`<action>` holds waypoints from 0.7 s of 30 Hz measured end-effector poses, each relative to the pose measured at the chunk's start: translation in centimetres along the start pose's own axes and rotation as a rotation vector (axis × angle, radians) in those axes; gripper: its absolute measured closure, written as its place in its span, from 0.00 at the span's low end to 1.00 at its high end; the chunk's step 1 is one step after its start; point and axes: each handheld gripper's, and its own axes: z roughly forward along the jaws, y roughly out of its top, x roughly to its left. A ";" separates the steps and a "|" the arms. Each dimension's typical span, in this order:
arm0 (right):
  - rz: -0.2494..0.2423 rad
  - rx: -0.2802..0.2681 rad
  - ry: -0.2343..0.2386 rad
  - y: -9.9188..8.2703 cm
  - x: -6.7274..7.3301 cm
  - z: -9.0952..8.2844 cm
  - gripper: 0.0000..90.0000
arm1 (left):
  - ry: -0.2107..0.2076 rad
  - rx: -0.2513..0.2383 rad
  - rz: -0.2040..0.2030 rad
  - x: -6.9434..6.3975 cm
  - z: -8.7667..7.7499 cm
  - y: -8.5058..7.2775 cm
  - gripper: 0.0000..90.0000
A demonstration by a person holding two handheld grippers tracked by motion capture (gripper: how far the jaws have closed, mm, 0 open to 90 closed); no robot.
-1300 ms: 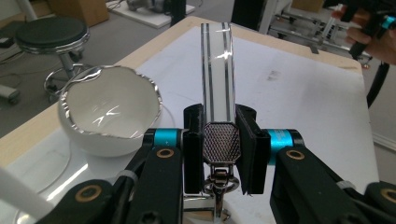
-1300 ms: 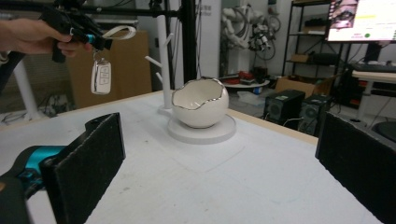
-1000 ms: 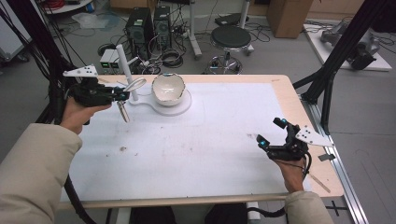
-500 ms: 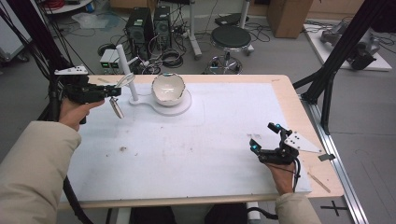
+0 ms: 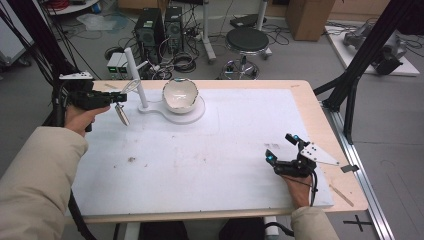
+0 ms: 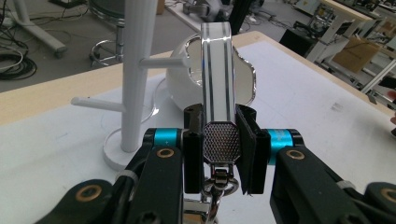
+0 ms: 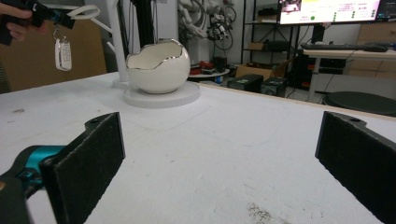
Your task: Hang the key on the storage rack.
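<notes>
The left tongs, closed on the key strap, are just beside the white peg stand, while the right tongs wait open, well apart from it.

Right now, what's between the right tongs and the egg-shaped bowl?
Nothing: in the high view only bare white table mat lies between the right tongs and the bowl; the right gripper view agrees.

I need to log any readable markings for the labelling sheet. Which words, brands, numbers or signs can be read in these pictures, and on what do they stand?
None can be read.
Monitor in the right gripper view: lines of text, too small and blurred.
Key fob hanging from the strap in the left gripper: button marks, too small.
White bowl: no lettering seen.
</notes>
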 end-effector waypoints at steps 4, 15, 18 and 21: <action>0.012 0.006 -0.002 -0.2 0.0 0.1 0.00 | 0.004 -0.002 -0.030 0.7 0.2 -0.3 0.83; 0.035 0.012 -0.023 -0.7 -0.3 0.1 0.00 | 0.003 -0.003 -0.085 2.1 0.7 -0.9 0.82; 0.040 0.013 -0.029 -0.7 -0.4 0.1 0.00 | 0.005 -0.002 -0.098 2.4 0.8 -1.1 0.82; 0.038 0.015 -0.032 -0.7 -0.4 0.1 0.00 | 0.007 0.002 -0.104 2.7 0.9 -1.2 0.82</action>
